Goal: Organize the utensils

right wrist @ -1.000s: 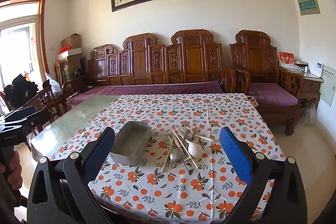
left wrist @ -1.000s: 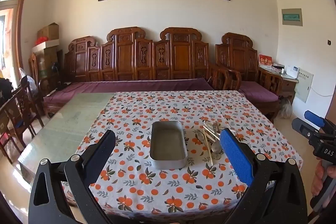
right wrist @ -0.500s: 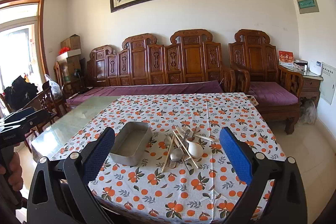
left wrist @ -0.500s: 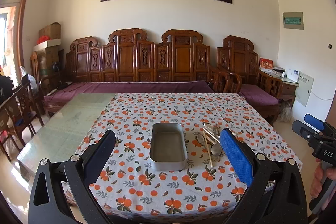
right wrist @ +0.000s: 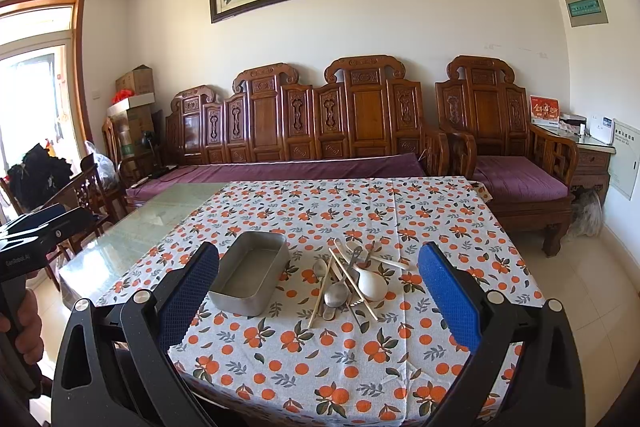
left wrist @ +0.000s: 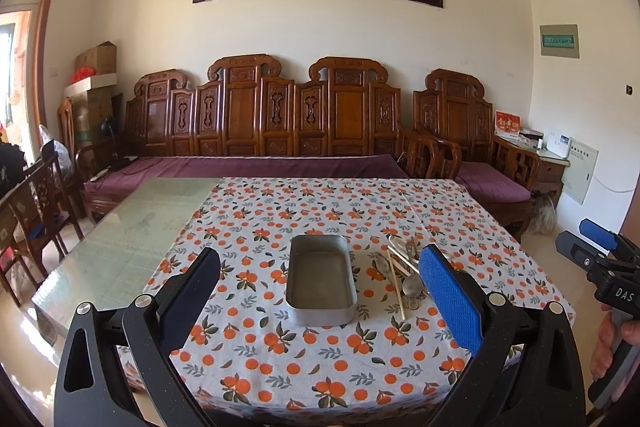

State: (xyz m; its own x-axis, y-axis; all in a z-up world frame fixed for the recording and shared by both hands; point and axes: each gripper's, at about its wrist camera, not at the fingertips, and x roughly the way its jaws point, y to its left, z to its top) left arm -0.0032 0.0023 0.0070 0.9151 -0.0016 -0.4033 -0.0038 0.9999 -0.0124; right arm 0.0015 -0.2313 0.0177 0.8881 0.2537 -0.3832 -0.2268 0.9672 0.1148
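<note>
Nearest, the left gripper (left wrist: 320,291) and right gripper (right wrist: 319,289) gape wide, holding nothing, above the orange-print tablecloth (right wrist: 420,215); beyond them, the utensils (right wrist: 352,277) lie heaped just right of a metal tray (right wrist: 250,273).

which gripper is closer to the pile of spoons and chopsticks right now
Right, by a little. The right gripper faces the utensil pile nearly head-on; the left gripper is lined up with the metal tray beside it.
</note>
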